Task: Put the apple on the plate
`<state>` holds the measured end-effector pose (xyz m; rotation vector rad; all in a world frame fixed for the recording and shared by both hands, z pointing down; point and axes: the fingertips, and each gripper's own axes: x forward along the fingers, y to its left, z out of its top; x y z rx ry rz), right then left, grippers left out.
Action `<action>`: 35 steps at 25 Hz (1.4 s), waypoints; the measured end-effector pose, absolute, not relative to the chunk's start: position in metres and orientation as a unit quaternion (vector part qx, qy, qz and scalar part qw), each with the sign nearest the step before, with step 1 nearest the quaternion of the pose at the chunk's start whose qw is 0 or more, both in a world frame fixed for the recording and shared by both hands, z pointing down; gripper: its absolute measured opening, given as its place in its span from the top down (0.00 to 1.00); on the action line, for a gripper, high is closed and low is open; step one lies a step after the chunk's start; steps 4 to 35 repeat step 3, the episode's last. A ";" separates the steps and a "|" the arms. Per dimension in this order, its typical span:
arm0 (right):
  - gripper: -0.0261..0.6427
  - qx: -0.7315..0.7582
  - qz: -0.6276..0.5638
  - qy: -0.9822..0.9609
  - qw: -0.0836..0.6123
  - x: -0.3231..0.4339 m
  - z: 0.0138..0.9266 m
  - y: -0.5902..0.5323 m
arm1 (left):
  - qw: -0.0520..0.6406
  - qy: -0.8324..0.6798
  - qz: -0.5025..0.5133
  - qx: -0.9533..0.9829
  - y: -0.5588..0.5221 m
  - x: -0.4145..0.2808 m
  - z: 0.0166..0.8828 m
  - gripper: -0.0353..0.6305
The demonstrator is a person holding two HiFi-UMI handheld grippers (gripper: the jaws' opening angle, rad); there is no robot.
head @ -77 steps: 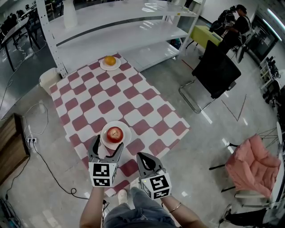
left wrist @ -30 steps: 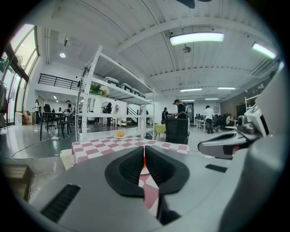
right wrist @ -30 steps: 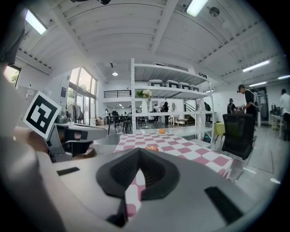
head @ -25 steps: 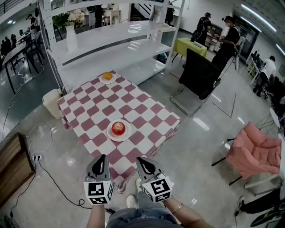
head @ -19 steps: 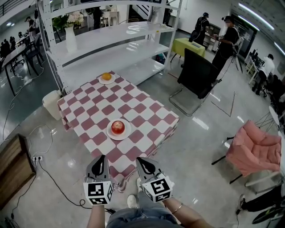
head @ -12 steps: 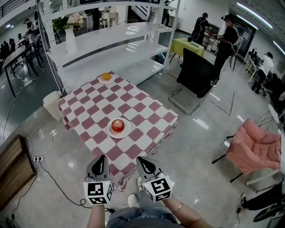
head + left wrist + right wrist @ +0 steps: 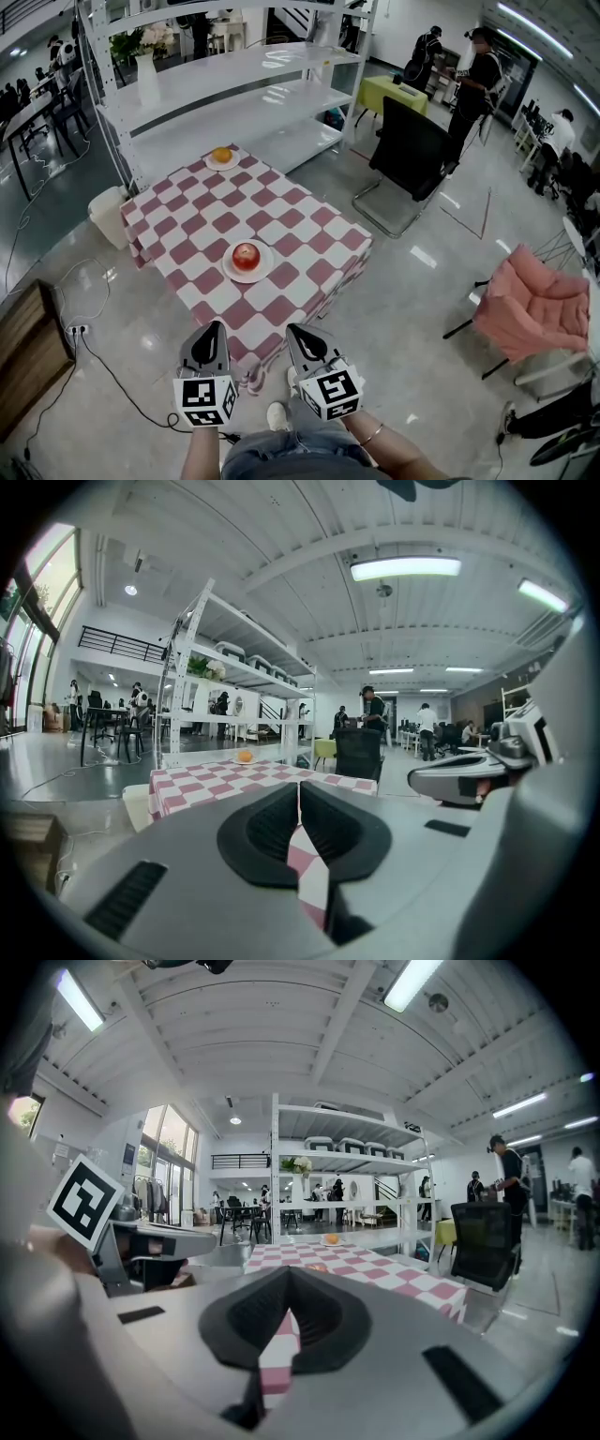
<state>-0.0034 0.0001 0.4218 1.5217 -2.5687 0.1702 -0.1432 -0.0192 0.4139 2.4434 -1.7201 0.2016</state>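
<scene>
Hovering short of the checked table [image 7: 302, 234], the left gripper [image 7: 210, 330] is closed tight and empty; the apple [image 7: 246, 253] sits on its plate [image 7: 229, 270] well ahead, between both claws; the right gripper [image 7: 296, 331], just beside, is likewise closed on nothing

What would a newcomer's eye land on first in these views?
The red-and-white checked table stands out on the shiny floor, with a red apple sitting on a white plate near its front. An orange lies at the far corner. The left gripper and right gripper hang empty, jaws together, short of the near edge.
</scene>
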 end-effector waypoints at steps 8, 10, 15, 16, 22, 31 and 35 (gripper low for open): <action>0.95 0.507 0.056 -0.857 0.075 -0.004 0.420 0.002 | 0.076 -0.573 0.067 0.813 -0.016 -0.143 0.413 0.91; 0.95 0.507 0.056 -0.857 0.075 -0.004 0.420 0.002 | 0.076 -0.573 0.067 0.813 -0.016 -0.143 0.413 0.91; 0.95 0.507 0.056 -0.857 0.075 -0.004 0.420 0.002 | 0.076 -0.573 0.067 0.813 -0.016 -0.143 0.413 0.91; 0.95 0.507 0.056 -0.857 0.075 -0.004 0.420 0.002 | 0.076 -0.573 0.067 0.813 -0.016 -0.143 0.413 0.91; 0.95 0.507 0.056 -0.857 0.075 -0.004 0.420 0.002 | 0.076 -0.573 0.067 0.813 -0.016 -0.143 0.413 0.91; 0.95 0.507 0.056 -0.857 0.075 -0.004 0.420 0.002 | 0.076 -0.573 0.067 0.813 -0.016 -0.143 0.413 0.91; 0.95 0.507 0.056 -0.857 0.075 -0.004 0.420 0.002 | 0.076 -0.573 0.067 0.813 -0.016 -0.143 0.413 0.91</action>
